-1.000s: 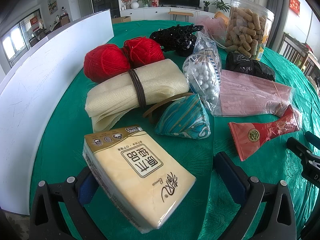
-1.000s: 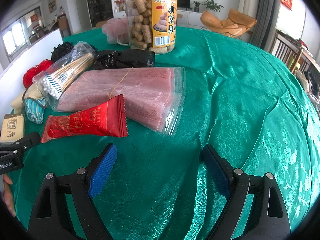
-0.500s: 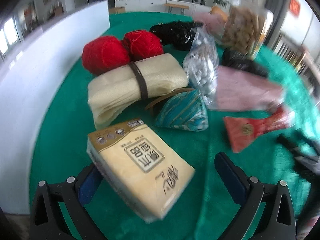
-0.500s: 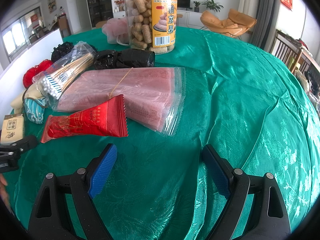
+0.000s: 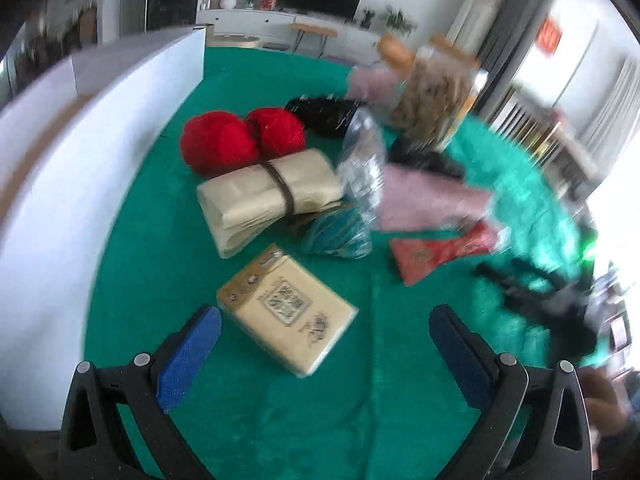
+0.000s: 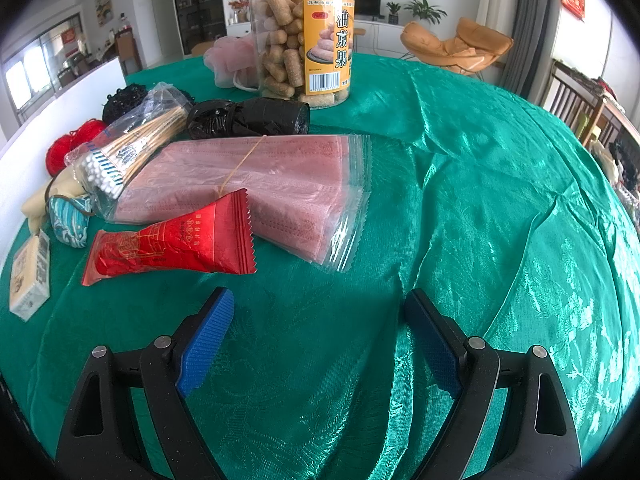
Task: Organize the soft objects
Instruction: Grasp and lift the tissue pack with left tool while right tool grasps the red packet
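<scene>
Lying just ahead of the wide-open, empty left tool (image 5: 324, 344), tissue pack (image 5: 287, 309): light, squashy, slippery wrap; pinch across its short sides.

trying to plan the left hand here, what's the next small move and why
Probably ease the left gripper forward and down so its fingers straddle the tissue pack. It is open and empty, and the pack lies on the green tablecloth just ahead, nearest of the soft items. The left view is blurred, so settle first. The right gripper is open over bare cloth.
</scene>
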